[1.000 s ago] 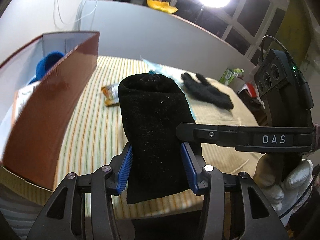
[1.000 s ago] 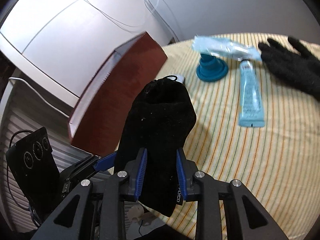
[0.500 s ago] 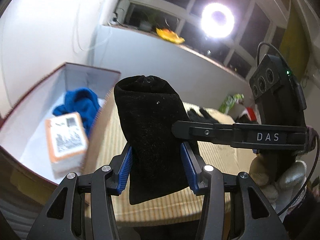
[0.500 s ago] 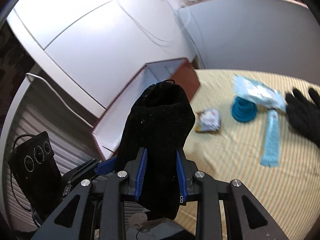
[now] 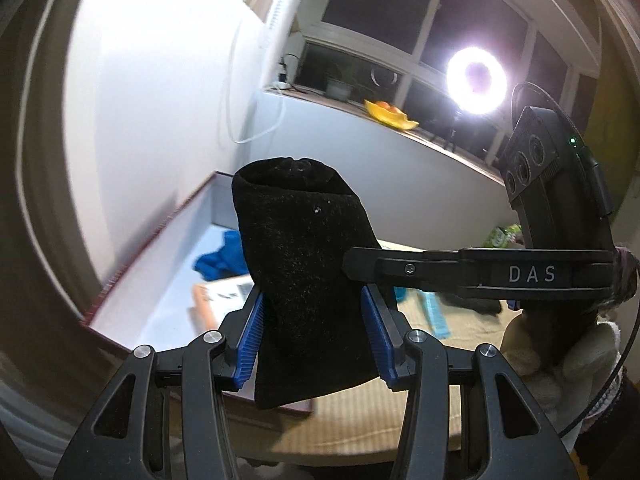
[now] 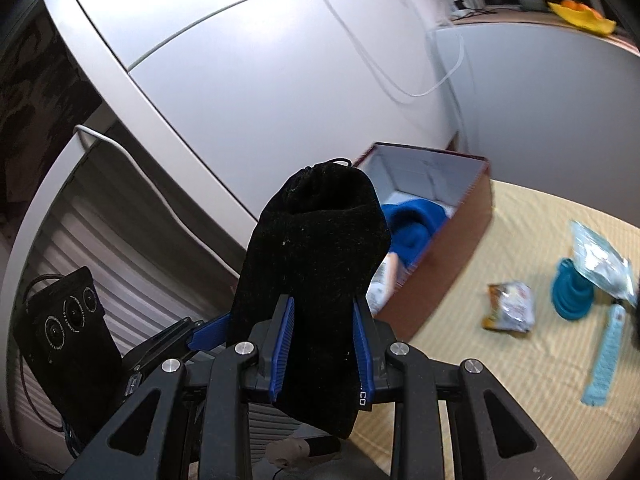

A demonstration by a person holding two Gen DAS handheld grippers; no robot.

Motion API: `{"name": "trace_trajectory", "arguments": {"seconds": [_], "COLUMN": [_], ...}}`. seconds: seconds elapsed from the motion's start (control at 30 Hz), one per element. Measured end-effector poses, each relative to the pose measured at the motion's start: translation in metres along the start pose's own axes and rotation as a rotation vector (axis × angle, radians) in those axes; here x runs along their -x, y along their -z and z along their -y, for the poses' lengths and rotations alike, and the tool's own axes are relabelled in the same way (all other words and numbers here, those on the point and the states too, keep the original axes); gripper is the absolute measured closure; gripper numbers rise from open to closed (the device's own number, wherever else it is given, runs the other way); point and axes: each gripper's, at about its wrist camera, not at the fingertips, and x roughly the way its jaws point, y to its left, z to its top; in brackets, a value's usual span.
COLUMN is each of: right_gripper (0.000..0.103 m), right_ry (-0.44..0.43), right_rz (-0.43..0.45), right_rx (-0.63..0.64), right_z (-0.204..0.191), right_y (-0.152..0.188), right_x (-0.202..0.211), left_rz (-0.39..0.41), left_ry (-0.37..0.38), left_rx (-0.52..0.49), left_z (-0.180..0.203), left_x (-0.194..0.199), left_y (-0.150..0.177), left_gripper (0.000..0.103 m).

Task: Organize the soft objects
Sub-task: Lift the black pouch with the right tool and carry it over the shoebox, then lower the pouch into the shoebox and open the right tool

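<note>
Left wrist view: right gripper [image 5: 352, 268] reaches in from the right, "DAS" printed white on its black arm. Left gripper [image 5: 312, 332] pinches a black sock [image 5: 304, 264] between blue pads, held up in the air. Open brown box [image 5: 132, 260] behind it: blue cloth [image 5: 224, 258] and an orange-edged printed packet [image 5: 224, 300] inside, writing too blurred to read.

Right wrist view: right gripper [image 6: 322, 344] also clamps the sock [image 6: 316, 256]. Box [image 6: 460, 248] sits at the striped table's [image 6: 500, 380] left edge, blue cloth [image 6: 416, 228] inside. Snack packet [image 6: 510, 308], teal cup [image 6: 570, 292], light-blue tube [image 6: 606, 364] lie on the cloth; labels unreadable.

Black tool [image 5: 312, 336] with blue ribbed pads, silver screws, "DAS" lettering
</note>
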Motion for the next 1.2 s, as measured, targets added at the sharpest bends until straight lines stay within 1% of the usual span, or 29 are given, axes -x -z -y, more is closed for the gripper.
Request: {"name": "trace_trajectory", "arguments": {"seconds": [0.1,0.23,0.5,0.63,0.67,0.8,0.93,1.2], "right_gripper": [0.077,0.077,0.077,0.077,0.077,0.077,0.077,0.077], "right_ry": [-0.007,0.008,0.010,0.011,0.011,0.017,0.025,0.037], "right_rz": [-0.015,-0.045,-0.072,-0.083,-0.084,-0.082,-0.068,-0.046], "right_rx": [0.009,0.027,0.019,0.016,0.015,0.011,0.002,0.005], "right_z": [-0.007,-0.013,-0.013,-0.009,-0.012,-0.007,-0.002,0.001], "right_y": [-0.007,-0.012,-0.019,-0.017,-0.015,-0.015,-0.013,-0.006], "right_x": [-0.016,-0.038,-0.062,-0.065,-0.059,-0.059,-0.054,-0.035], "left_rz": [-0.008,-0.024,-0.034,-0.033,-0.032,-0.034,-0.038,-0.022], "left_ry": [-0.022,-0.050,-0.099,-0.130,-0.135,-0.152,-0.157,-0.162], "left_rx": [0.018,0.028,0.043,0.041,0.046,0.057,0.053,0.033], "left_z": [-0.015,-0.027,-0.041,-0.039,-0.040,-0.042,-0.040,-0.032], "left_x": [-0.003,-0.011,-0.025,-0.027,-0.027,-0.028,-0.027,-0.017], "left_y": [0.000,0.003,0.001,0.003,0.003,0.005,0.008,0.007], "left_gripper": [0.057,0.057,0.057,0.057,0.057,0.057,0.057,0.057]}}
